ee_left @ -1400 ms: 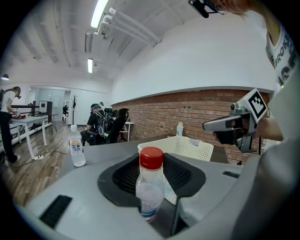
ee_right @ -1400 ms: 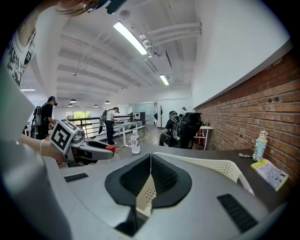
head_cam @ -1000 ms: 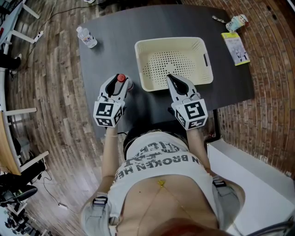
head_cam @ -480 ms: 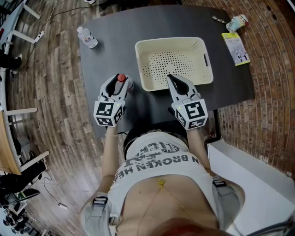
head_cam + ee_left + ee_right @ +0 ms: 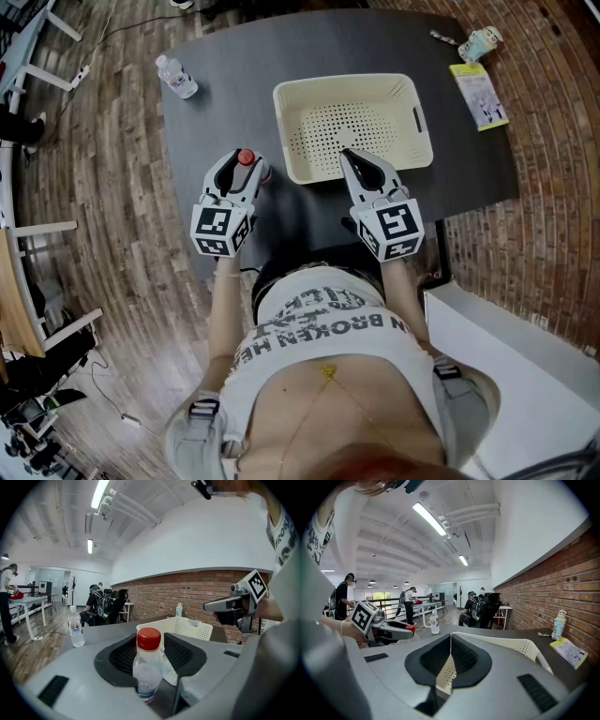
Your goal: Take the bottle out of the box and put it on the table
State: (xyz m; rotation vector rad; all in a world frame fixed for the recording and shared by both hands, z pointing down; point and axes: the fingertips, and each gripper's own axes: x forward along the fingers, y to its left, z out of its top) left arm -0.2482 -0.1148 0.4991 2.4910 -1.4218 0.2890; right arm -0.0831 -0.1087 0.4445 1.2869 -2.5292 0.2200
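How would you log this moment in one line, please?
left gripper: jaws just opened further, bottle between them, on table | right gripper: shut, over basket

Left gripper point(image 5: 244, 169): jaws just opening, bottle point(image 5: 148, 665) loose between. Right gripper point(image 5: 348, 157): jaws together. Both tilted slightly down.

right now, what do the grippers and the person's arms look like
The left gripper and right gripper are grey shells with black ribbed jaws; each carries a white cube of black square markers. Arms are bare below a white T-shirt with dark lettering. The left jaws have just been opening, a bottle between them.
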